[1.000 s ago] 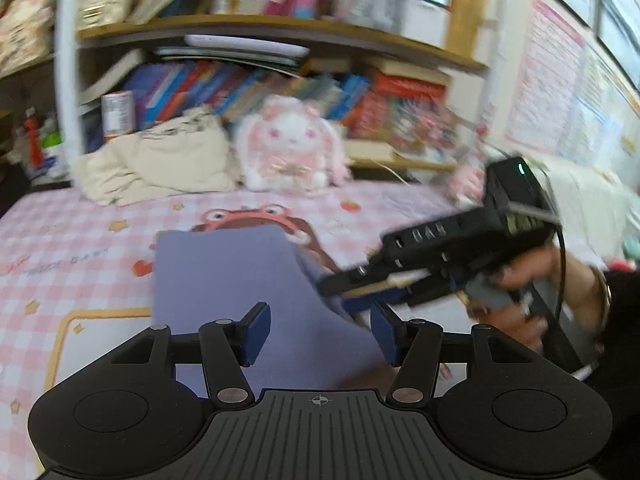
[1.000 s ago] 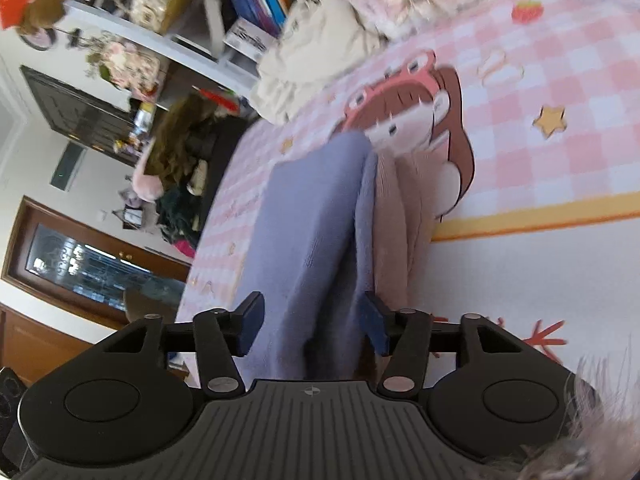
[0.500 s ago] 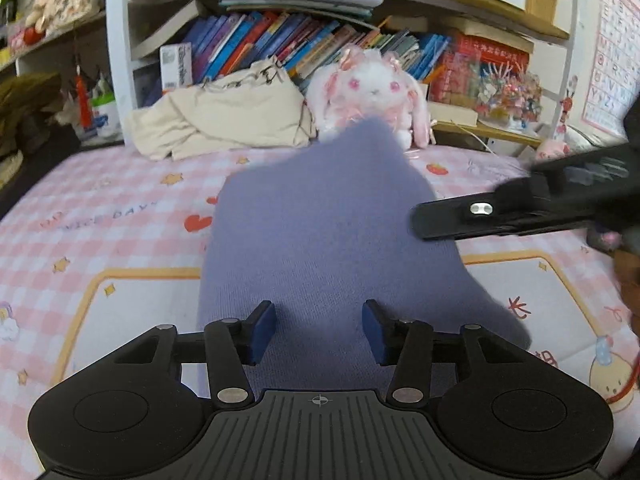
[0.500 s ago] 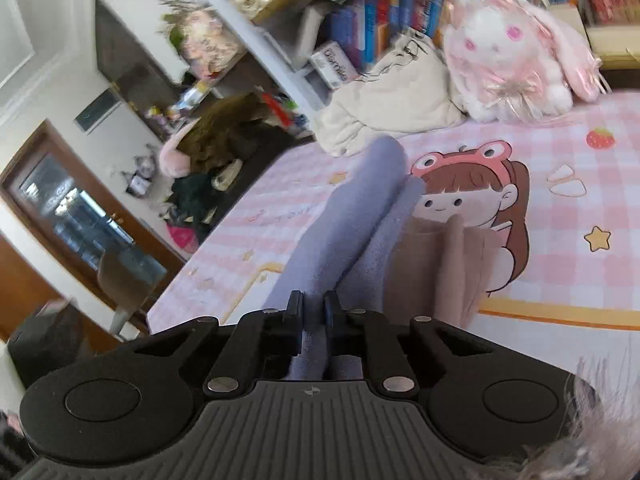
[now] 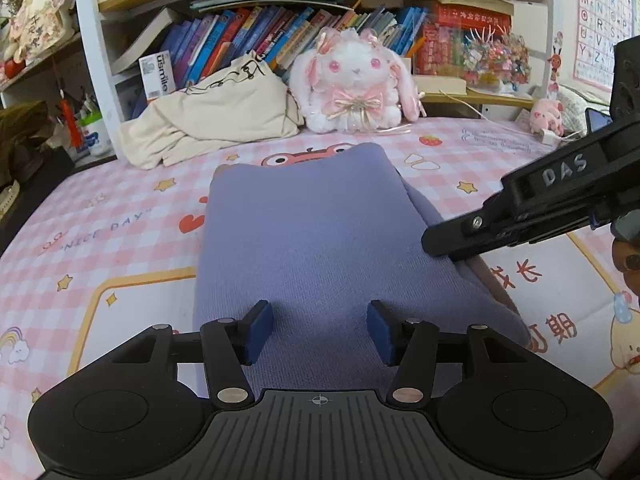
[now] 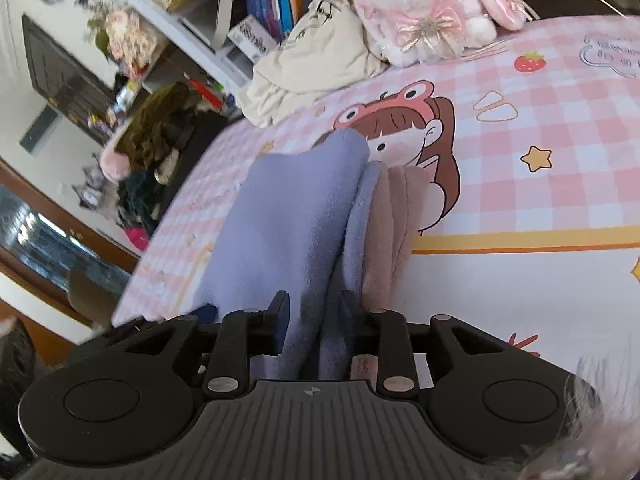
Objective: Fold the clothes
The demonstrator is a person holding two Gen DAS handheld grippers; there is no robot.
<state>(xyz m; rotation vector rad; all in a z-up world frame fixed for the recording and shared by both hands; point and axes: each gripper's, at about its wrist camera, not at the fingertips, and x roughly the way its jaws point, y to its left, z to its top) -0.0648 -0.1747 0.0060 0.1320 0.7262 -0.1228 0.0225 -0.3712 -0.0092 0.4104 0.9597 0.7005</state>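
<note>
Purple garment (image 5: 316, 240) (folded) under claw (image 5: 320, 330).

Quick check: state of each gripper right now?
Left gripper: opening, jaws apart over the purple garment, not gripping.
Right gripper: opening, the garment's folded edge between its jaws.

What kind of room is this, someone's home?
Most likely a child's bedroom at home: a bed with a pink checked cartoon sheet, a plush rabbit sitting against packed bookshelves, and an alphabet poster on the wall.

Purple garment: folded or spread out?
Folded. The purple garment lies as a compact rectangle on the bedsheet; the right wrist view shows stacked layers along its edge.
</note>
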